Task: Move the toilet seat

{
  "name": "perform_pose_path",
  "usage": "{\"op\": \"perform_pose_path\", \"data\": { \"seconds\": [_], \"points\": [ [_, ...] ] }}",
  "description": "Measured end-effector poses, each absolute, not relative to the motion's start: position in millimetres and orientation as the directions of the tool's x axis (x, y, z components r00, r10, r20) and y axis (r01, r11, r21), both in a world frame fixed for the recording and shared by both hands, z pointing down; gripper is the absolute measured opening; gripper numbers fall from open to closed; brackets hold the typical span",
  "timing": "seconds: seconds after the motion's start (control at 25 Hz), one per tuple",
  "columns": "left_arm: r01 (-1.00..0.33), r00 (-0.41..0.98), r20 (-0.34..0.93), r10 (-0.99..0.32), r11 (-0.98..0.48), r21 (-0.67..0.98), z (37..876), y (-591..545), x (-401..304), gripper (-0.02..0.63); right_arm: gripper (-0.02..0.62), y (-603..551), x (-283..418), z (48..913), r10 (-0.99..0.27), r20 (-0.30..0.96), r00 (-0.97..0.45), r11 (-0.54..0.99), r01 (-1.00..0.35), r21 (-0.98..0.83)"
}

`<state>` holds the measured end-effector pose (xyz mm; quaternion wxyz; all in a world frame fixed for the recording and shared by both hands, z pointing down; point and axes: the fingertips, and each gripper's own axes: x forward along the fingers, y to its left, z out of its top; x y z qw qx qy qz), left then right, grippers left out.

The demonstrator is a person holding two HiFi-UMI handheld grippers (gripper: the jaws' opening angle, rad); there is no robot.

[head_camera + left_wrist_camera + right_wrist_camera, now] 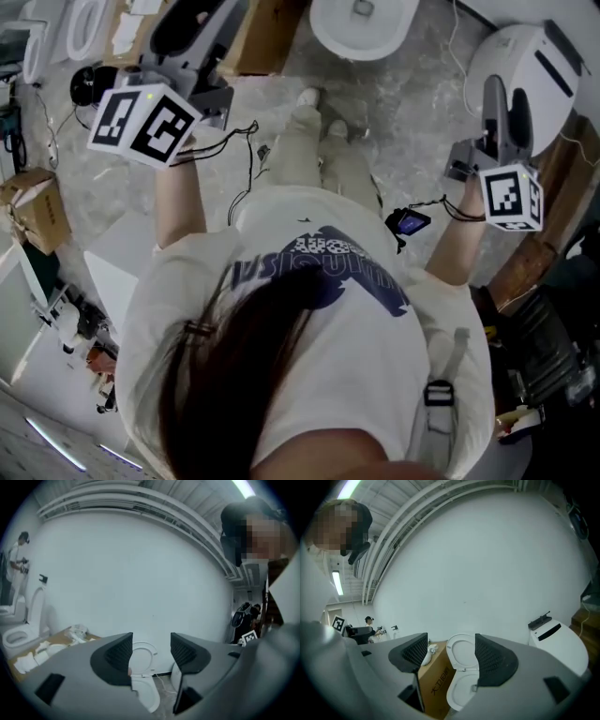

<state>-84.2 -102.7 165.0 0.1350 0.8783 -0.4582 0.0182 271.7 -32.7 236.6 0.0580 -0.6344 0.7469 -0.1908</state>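
The toilet seat (461,654) stands raised against the wall, long axis near vertical, hinge low at the bowl's rear. It is straight ahead and well apart from both tools. The left gripper (151,644) and right gripper (451,644) are both spread and empty; the right looks marginally nearer. The cardboard box (436,686) carries Chinese characters, too small to read reliably.

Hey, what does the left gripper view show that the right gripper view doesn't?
Only the left gripper view: a second open toilet at far left. Only the right gripper view: the printed side of a cardboard box and a closed white toilet at right. Both: the raised toilet seat ahead against a white wall, and the left gripper and right gripper with jaws apart, gripping nothing.
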Motion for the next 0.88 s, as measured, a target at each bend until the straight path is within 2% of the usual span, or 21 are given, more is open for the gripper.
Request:
{"op": "perform_pose_path", "data": {
  "seconds": [0.12,0.32,0.52,0.76,0.88],
  "points": [
    [-0.847,0.532,0.169,-0.830,-0.520,0.111,153,-81,-105,0.247,0.322,-4,261,228,-0.975,0.156,-0.155,0.100,-0.943,-0.316],
    [-0.827,0.559,0.142,-0.817,-0.561,0.026,124,-54,-115,0.247,0.321,47,236,211,-0.986,0.133,-0.096,0.050,-0.948,-0.313],
    [-0.829,0.551,0.094,-0.829,-0.557,-0.053,116,-18,-145,0.234,0.303,94,211,195,-0.994,0.105,-0.034,0.009,-0.973,-0.232],
    [-0.813,0.578,0.095,-0.810,-0.582,-0.024,131,48,-221,0.213,0.290,184,140,195,-0.990,0.128,0.064,-0.086,-0.981,-0.176],
    [-0.806,0.581,0.106,-0.807,-0.589,-0.062,139,76,-252,0.185,0.249,221,96,200,-0.985,0.143,0.093,-0.113,-0.984,-0.141]
  ]
}}
